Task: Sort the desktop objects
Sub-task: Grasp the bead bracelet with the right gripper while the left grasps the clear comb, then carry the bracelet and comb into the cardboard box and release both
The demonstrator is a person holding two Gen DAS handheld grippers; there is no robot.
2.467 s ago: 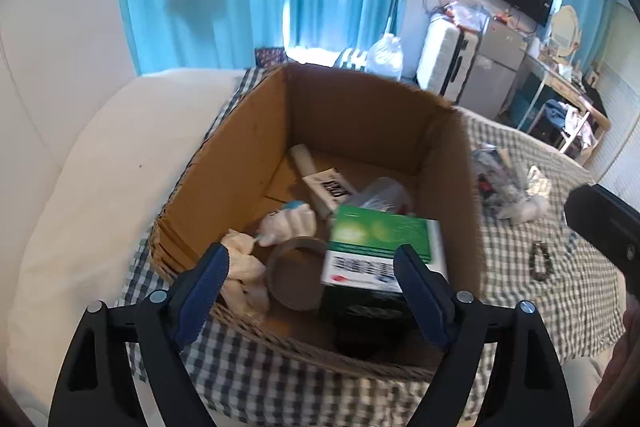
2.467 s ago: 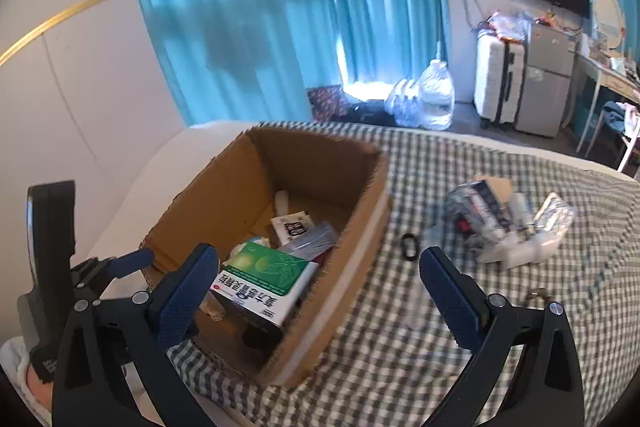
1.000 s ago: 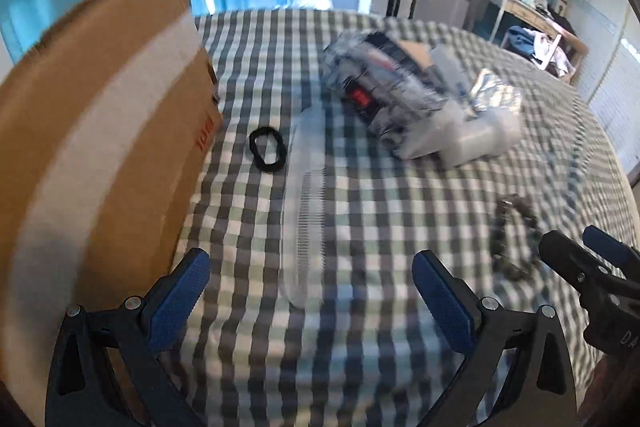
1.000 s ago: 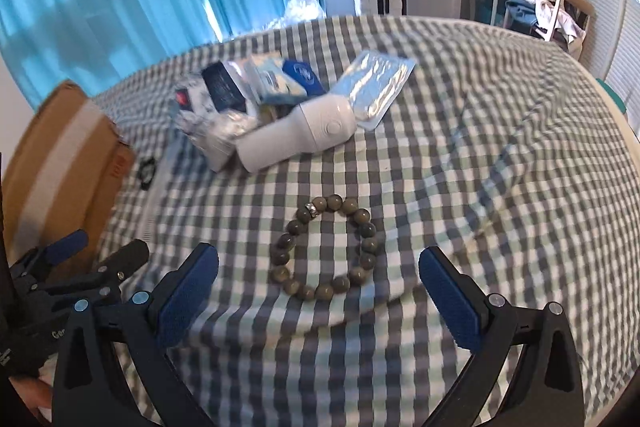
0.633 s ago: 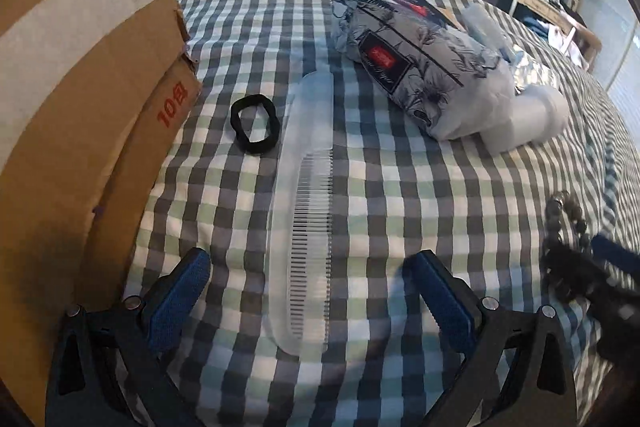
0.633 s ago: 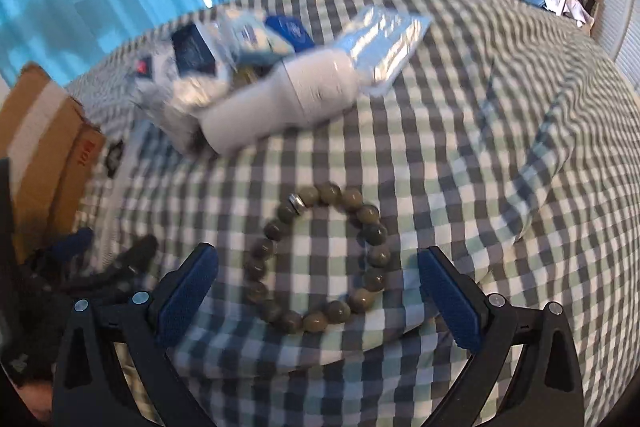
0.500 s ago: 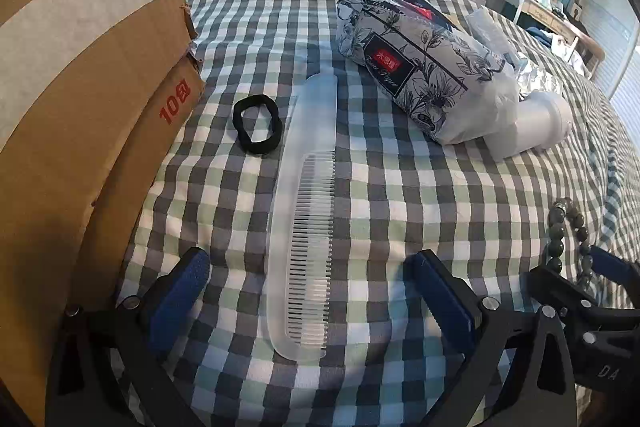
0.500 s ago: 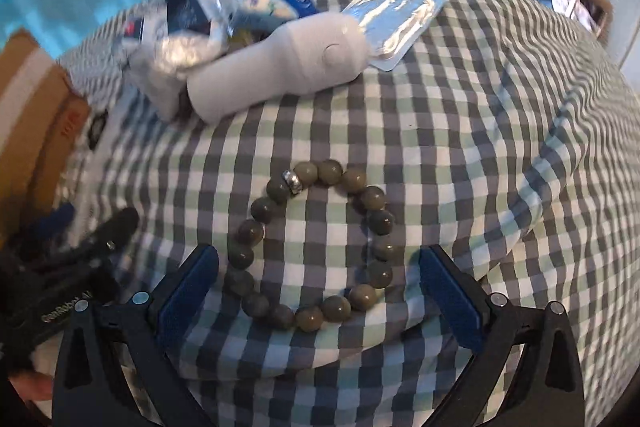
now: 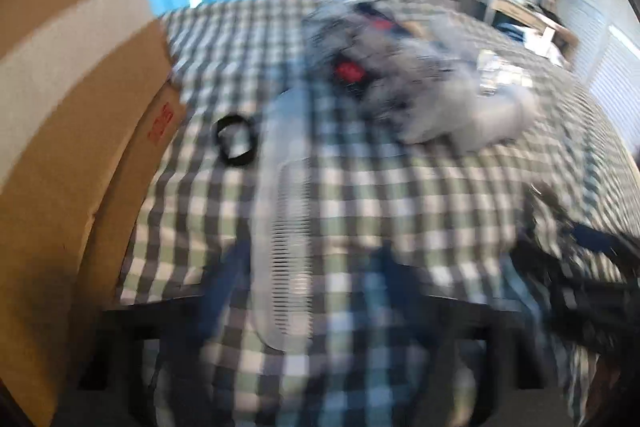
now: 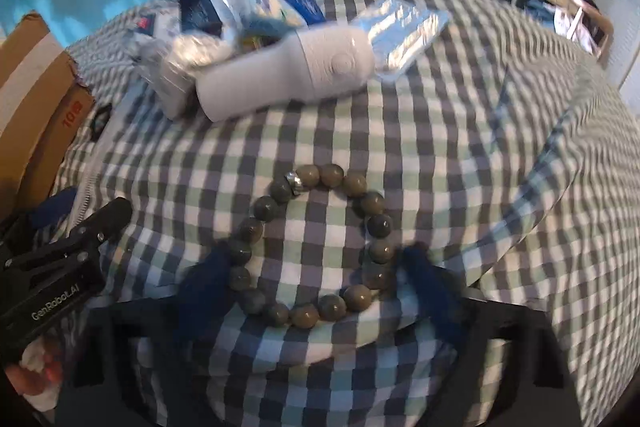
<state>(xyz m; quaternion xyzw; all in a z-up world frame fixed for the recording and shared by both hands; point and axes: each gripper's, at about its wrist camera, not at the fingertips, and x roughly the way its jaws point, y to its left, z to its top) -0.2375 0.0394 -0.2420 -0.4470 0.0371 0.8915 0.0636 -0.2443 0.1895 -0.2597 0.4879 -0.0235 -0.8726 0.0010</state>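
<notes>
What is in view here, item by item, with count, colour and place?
cardboard box: one, brown, left edge
checked cloth: one, grey-green-white, under everything
comb: one, clear, between left tool's closing fingers
hair tie: one, black, between box and comb
bead bracelet: one, grey-green, between right tool's closing fingers
white device: one, behind bracelet
packets: several, mixed, far pile
left tool: one, blue pads
right tool: one, blue pads

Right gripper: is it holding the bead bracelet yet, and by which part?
The right gripper has just been closing around the bead bracelet, a blue pad at each outer side; the bracelet lies flat on the checked cloth. A firm hold cannot be told.
</notes>
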